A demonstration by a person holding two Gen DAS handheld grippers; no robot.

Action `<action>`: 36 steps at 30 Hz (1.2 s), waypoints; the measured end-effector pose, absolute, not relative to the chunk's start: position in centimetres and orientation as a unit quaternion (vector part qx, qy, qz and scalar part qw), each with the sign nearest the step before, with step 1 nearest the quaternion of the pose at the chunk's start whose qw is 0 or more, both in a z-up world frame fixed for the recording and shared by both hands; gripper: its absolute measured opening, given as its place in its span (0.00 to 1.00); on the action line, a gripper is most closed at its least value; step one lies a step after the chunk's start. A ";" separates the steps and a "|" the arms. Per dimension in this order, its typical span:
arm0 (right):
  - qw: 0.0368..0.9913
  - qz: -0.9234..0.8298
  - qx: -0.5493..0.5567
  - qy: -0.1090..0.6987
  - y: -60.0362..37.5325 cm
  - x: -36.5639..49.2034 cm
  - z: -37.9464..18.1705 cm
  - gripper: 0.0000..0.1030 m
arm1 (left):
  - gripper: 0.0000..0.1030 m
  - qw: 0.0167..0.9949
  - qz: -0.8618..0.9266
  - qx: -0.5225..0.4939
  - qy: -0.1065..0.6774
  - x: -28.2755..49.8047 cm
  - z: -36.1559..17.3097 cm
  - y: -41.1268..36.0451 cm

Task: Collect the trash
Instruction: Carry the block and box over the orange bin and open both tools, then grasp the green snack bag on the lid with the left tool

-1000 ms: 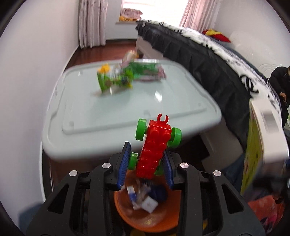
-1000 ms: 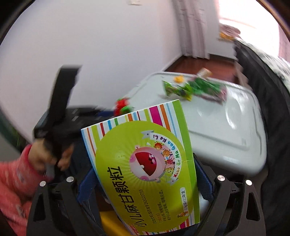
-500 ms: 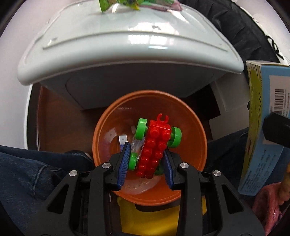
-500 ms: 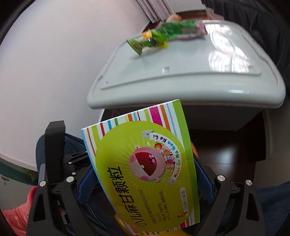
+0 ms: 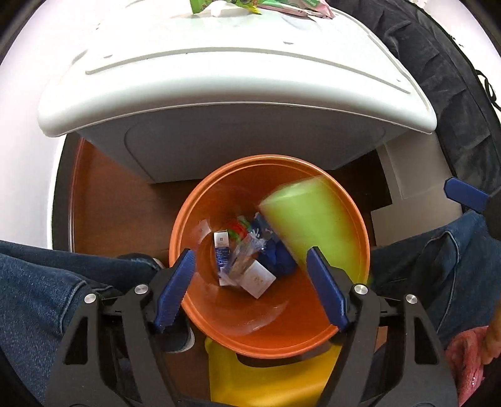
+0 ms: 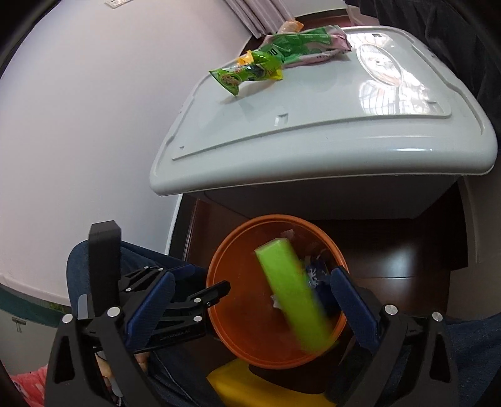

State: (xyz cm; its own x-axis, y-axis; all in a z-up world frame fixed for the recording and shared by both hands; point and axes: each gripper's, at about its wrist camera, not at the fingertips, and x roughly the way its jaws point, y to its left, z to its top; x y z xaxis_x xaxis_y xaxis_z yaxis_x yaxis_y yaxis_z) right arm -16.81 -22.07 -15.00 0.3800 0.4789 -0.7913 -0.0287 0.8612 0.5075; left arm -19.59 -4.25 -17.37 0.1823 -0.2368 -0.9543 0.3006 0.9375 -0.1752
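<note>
Dark wood floor carries the orange bin (image 5: 360, 238), both claws (image 5: 250, 278) (image 6: 250, 303) spread empty above it as the green box (image 6: 292, 294) drops; next, the wrappers (image 6: 275, 59) at the white lid's (image 6: 313, 131) far edge want centred pinches.

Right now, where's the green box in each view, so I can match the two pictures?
Left wrist view: the green box, motion-blurred, is right of centre, over the right half of the orange bin.
Right wrist view: the green box is at lower centre, a slanted bar between the open jaws, over the bin.
Shared landmark: the white lid with the green wrappers on top, beyond the bin.
</note>
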 end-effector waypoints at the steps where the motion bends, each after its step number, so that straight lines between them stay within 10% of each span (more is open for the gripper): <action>1: 0.805 0.159 0.211 0.531 -22.1 -16.8 -14.9 0.95 | 0.70 0.769 -0.175 0.025 0.614 -19.6 -17.3 -4.3; 29: 0.831 0.129 0.229 0.490 -24.3 -17.7 -13.0 0.95 | 0.78 0.821 -0.151 0.006 0.551 -12.1 -10.2 -2.3; 36: 0.819 0.138 0.245 0.501 -24.8 -17.1 -14.2 0.95 | 0.80 0.853 -0.171 0.216 0.443 -1.6 -6.2 -6.2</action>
